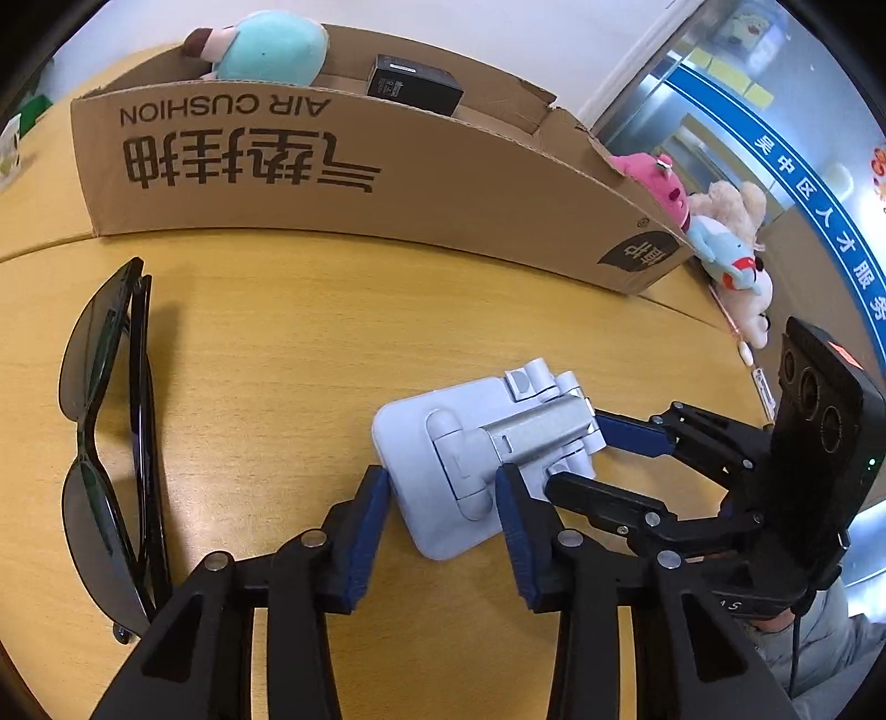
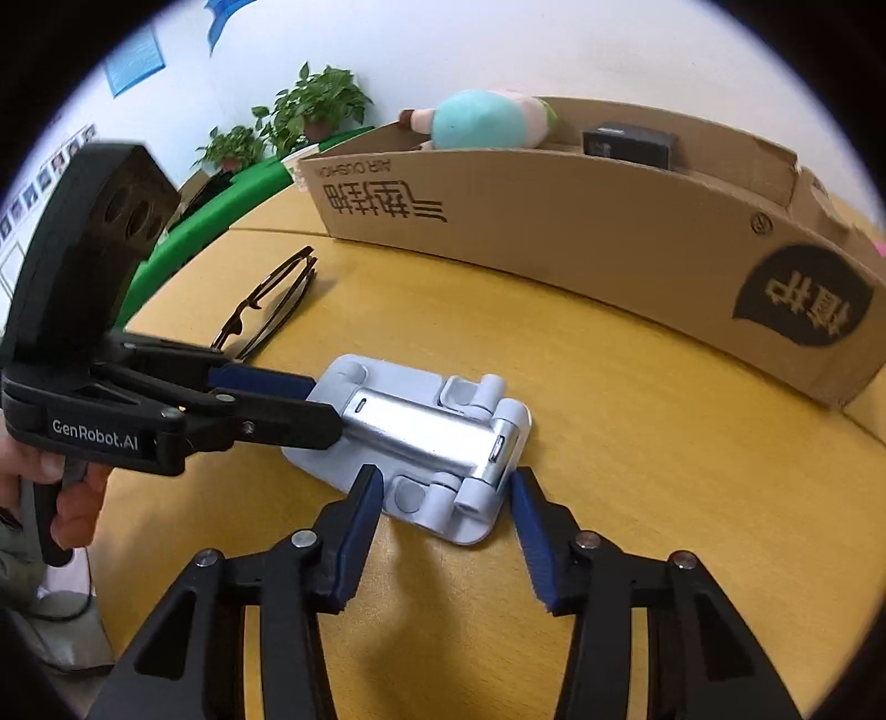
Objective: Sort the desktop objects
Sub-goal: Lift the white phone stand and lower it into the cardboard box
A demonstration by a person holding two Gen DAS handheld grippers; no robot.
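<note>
Phone stand (image 1: 476, 459) flat on tabletop (image 1: 277, 343), between both spread tools; left tool (image 1: 443, 498) at its 6 o'clock edge, gripping nothing; right tool (image 2: 448, 498) likewise parted, contact unclear; sunglasses (image 1: 111, 443) partly cut off.

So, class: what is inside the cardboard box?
Inside the cardboard box, a teal plush toy and a small black box show. The front wall hides anything lower.

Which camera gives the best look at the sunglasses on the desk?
The left wrist view: the sunglasses lie close, folded, both dark lenses plain. The right wrist view shows them farther off, small, partly hidden behind the left gripper.
</note>
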